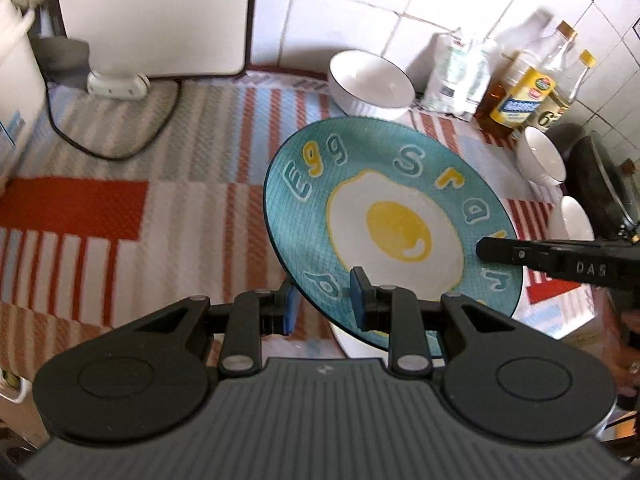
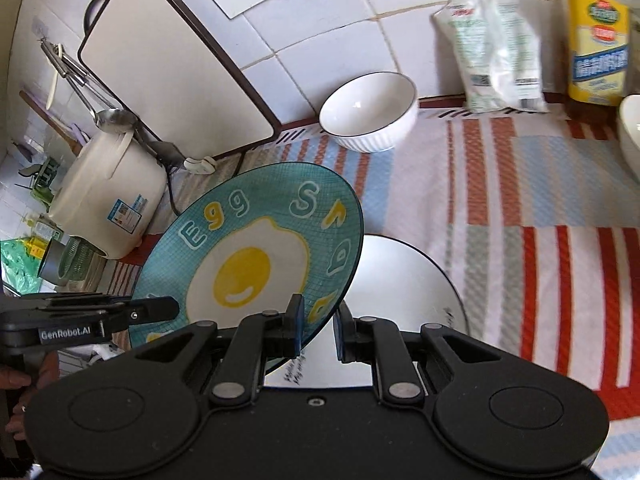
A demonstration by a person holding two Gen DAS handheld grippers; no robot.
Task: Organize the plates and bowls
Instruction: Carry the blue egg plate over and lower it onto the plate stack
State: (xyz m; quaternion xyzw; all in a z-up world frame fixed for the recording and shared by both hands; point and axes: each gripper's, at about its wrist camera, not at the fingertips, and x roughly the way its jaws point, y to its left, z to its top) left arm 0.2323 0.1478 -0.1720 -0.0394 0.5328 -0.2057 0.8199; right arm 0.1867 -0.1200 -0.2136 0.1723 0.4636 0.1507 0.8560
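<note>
A teal plate with a fried-egg picture (image 1: 392,216) is held tilted above the striped mat; it also shows in the right wrist view (image 2: 256,260). My left gripper (image 1: 324,304) is shut on its near rim. My right gripper (image 2: 318,326) is shut on the opposite rim and shows in the left wrist view as a black finger (image 1: 520,254). A white plate (image 2: 404,280) lies flat on the mat under the teal plate. A large white bowl (image 1: 370,82) stands at the back by the wall, also in the right wrist view (image 2: 370,110). Two smaller white bowls (image 1: 542,156) (image 1: 574,220) stand at the right.
A white rice cooker (image 2: 104,200) and a leaning cutting board (image 2: 168,64) stand at the left. Oil bottles (image 1: 528,84), a white bag (image 1: 460,72) and a dark pan (image 1: 600,184) stand at the right back. A black cable (image 1: 100,148) lies on the striped mat (image 1: 120,220).
</note>
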